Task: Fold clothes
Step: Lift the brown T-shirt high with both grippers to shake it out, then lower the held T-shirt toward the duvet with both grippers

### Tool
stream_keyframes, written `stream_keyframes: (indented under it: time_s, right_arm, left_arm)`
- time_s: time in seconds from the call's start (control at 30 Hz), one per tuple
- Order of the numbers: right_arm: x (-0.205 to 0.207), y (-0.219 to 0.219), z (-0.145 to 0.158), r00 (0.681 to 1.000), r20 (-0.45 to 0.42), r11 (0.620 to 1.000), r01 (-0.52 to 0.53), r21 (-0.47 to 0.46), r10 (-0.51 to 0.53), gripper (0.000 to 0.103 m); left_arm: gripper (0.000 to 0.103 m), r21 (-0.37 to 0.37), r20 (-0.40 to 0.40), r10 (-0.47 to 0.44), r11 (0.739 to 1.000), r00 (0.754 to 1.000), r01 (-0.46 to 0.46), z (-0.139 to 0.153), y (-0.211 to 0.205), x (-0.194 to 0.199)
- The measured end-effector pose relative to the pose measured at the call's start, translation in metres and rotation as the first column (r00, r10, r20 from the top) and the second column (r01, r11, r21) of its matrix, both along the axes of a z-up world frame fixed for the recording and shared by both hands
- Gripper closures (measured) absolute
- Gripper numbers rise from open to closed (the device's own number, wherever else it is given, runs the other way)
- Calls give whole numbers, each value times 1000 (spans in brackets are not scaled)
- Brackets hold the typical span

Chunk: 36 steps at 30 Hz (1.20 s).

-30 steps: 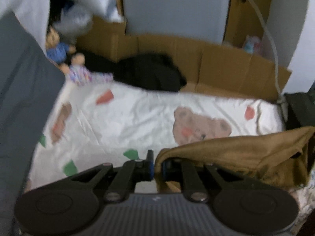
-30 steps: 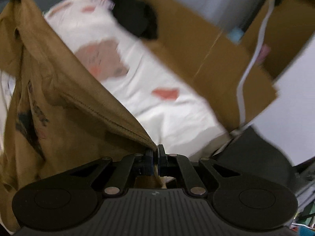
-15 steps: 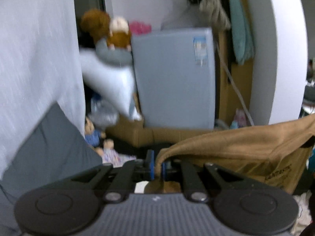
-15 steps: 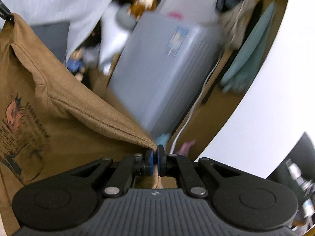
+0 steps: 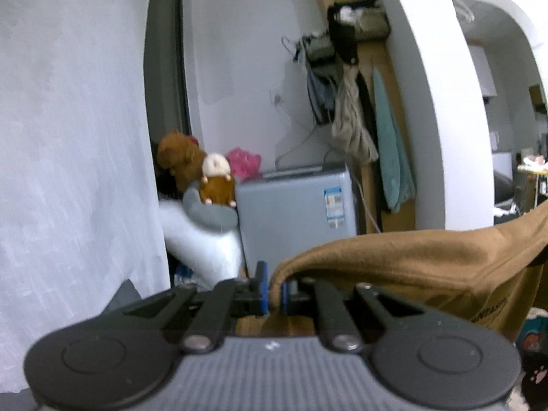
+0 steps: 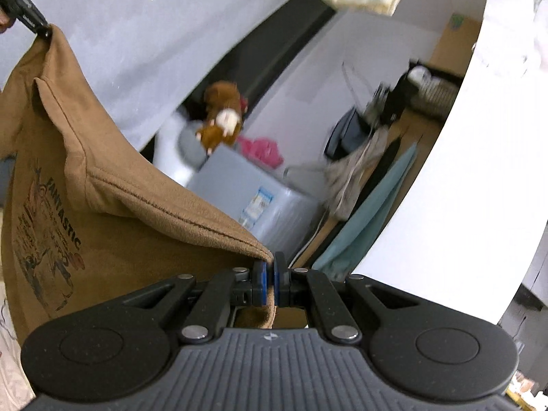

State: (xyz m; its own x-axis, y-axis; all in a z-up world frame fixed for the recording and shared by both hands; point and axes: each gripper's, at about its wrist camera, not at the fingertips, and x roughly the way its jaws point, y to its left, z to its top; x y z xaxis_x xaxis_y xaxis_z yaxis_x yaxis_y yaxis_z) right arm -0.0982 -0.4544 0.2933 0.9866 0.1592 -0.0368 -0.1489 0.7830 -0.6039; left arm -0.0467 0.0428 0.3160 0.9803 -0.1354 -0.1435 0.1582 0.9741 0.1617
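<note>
Left wrist view first: one brown shirt [image 5: 428, 267], up in the air, stretched between my two claws. My left claw [image 5: 272, 291] is pinched narrow on one corner of it, cloth bunched between the blue pads. Over on the right wrist view, my right claw [image 6: 269, 282] is clamped nearly flat on the other corner, hem running away from the pads, and the shirt [image 6: 113, 226] hangs down with its "FANTASTIC" print showing. Far top left there I can see the left claw's tip [image 6: 32, 22] biting its corner.

Risk from here, I reckon: both grips are right at the edge of the hem, so a sharp shake or a hard pull apart could slip a corner out and drop the whole thing in a heap. Uneven heights would also skew the drape before I lay it down.

Count: one shirt, two claws, two plush toys [image 5: 205, 178] on the grey box [image 5: 294, 212], several garments on hooks [image 5: 352, 116].
</note>
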Motion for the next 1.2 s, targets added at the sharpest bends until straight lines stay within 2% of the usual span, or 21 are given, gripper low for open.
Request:
stream_keyframes:
  time_s: [0.23,0.43,0.57,0.7,0.87,0.97,1.07,1.13,1.2]
  right_arm:
    - [-51,15,18,997,70,1000,18,18,-19,100]
    - [-77,22,18,994,105,999,19,25,-22,100]
    - [-81,25,12,996,84,1000,15,18,-16,100]
    - [-61,25,-2,1000,27,999,8,33,-9,99]
    - [-20,35,-43,997,-74,999,4,33,-1,99]
    - [9,42,-78,989,-147,999,2,32,3,99]
    - [44,49,-117,975,-221,999,9,38,-1,99]
    - [59,52,-134,967,-253,999,12,40,-2,99]
    - [87,60,-165,952,-307,999,12,36,0,99]
  left_arm:
    - [95,-12,11,-61,998,998,61,4,9,-34]
    - [95,-16,31,-76,997,997,76,-1,13,-62]
    - [95,-6,14,-79,997,997,79,-6,14,-69]
    - [95,-18,-58,-41,999,997,40,-25,21,-57]
    - [95,-23,-195,31,999,980,-36,-64,38,-30]
    - [95,-28,-281,51,998,958,-61,-97,54,-4]
    - [95,-30,-359,69,996,931,-85,-133,70,28]
    - [95,-26,-412,82,994,908,-102,-160,81,52]
    - [95,-28,-463,91,993,881,-117,-185,94,76]
